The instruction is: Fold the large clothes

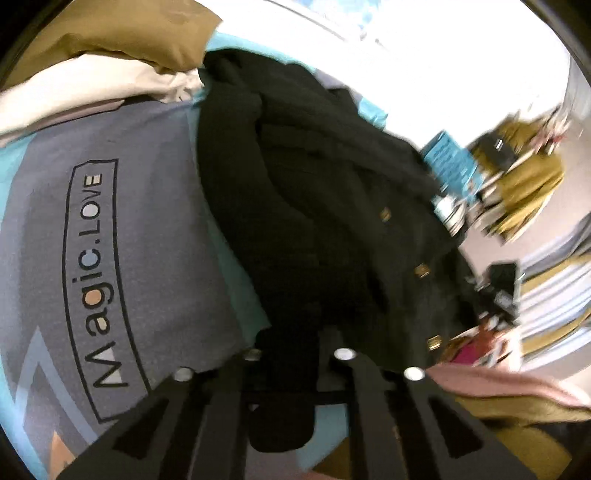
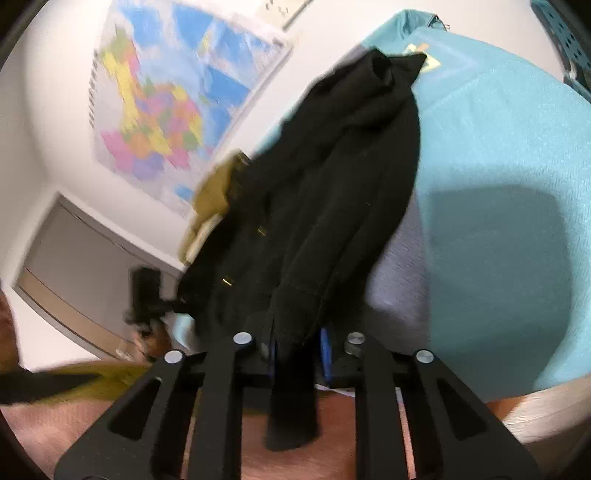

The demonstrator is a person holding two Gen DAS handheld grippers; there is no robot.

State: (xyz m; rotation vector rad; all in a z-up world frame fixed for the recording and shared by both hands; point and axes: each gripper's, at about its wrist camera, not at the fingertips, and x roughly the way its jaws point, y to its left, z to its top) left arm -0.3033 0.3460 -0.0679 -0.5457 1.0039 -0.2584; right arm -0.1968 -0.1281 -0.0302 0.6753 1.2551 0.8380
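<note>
A large black coat [image 1: 314, 206] with gold buttons lies bunched across a blue-grey bedspread [image 1: 110, 221] printed "Magic.LOVE". My left gripper [image 1: 295, 350] is shut on a fold of the black coat, which hangs down between its fingers. In the right wrist view the same black coat [image 2: 332, 206] stretches away over the turquoise bedspread [image 2: 498, 184]. My right gripper [image 2: 295, 343] is shut on another edge of the coat, with cloth hanging below the jaws. The other gripper [image 2: 146, 291] shows at the coat's left side.
An olive pillow [image 1: 147, 33] and cream bedding [image 1: 92, 85] lie at the bed's far end. Olive and pink cloths [image 1: 517, 398] lie near me. A cluttered shelf [image 1: 517, 177] stands right. A colourful wall map [image 2: 166, 103] hangs on the white wall.
</note>
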